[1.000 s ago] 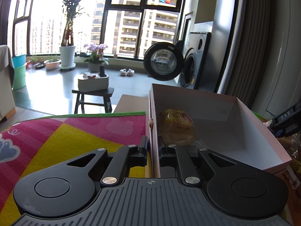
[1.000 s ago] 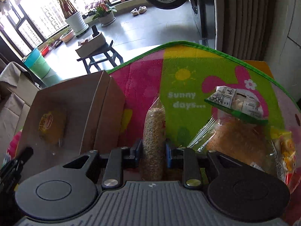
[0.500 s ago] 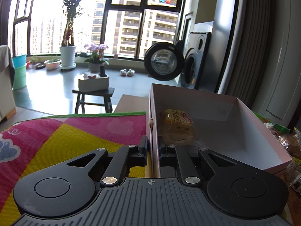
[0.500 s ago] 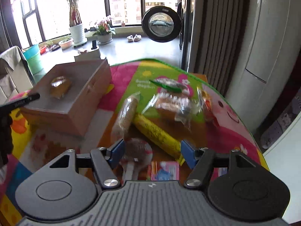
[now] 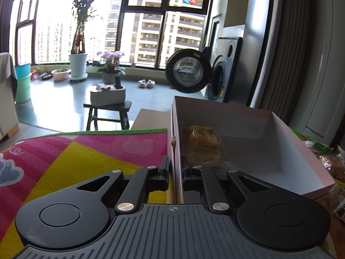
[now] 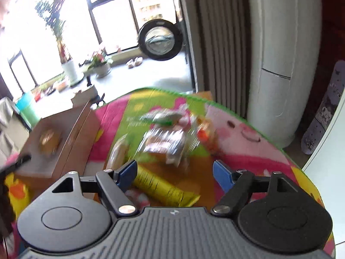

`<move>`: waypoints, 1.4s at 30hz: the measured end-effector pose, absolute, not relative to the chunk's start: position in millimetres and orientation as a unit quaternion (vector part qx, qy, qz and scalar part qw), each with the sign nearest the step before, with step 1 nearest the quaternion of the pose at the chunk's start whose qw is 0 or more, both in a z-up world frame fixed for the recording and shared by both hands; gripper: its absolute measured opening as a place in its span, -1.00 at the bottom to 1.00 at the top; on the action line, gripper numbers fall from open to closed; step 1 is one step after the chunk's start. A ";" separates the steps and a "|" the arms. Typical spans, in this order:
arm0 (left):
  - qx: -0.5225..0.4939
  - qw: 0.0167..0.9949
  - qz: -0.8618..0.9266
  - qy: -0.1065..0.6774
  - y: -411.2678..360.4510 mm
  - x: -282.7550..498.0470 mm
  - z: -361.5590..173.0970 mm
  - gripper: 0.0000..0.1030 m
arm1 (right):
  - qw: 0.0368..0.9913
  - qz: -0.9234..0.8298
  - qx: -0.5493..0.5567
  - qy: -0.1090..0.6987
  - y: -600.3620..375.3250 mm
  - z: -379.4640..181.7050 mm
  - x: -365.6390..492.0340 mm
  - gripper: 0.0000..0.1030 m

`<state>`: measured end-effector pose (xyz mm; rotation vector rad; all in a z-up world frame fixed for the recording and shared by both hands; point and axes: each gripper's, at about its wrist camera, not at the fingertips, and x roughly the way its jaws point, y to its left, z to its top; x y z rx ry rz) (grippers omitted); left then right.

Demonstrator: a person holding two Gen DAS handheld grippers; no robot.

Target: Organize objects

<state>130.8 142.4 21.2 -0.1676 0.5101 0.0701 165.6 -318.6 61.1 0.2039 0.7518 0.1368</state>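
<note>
My left gripper (image 5: 175,168) is shut on the near left wall of an open cardboard box (image 5: 286,133), one finger outside and one inside. A yellow wrapped bun (image 5: 202,146) lies in the box's near left corner. My right gripper (image 6: 175,171) hangs open and empty above a pile of snack packets (image 6: 166,138), with a long yellow packet (image 6: 159,187) just below its fingers. The same box (image 6: 73,136) shows at the left of the blurred right wrist view, the bun (image 6: 48,140) inside it.
A colourful play mat (image 5: 75,151) covers the table (image 6: 258,157). More packets (image 5: 330,161) lie right of the box. A tall white appliance (image 6: 280,54) stands past the table's right edge. A stool (image 5: 107,112) and a washing machine (image 5: 217,79) are on the floor beyond.
My right gripper let go of the grain packet, opened wide and pulled back and up from the pile; it is still moving, blurring its view. The left gripper has stayed clamped on the box wall.
</note>
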 end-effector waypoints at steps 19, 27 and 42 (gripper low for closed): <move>-0.082 0.964 0.036 0.251 142.7 130.6 20.9 -0.77 | 0.886 0.070 0.192 0.416 -308.9 16.2 198.8 -0.07; -0.081 0.964 0.036 0.251 142.8 130.7 20.8 -0.77 | 0.922 0.076 0.085 0.369 -303.1 54.4 137.1 0.08; -0.082 0.964 0.035 0.251 142.8 130.5 20.4 -0.77 | 0.877 0.248 -0.119 0.393 -132.3 12.0 131.6 0.13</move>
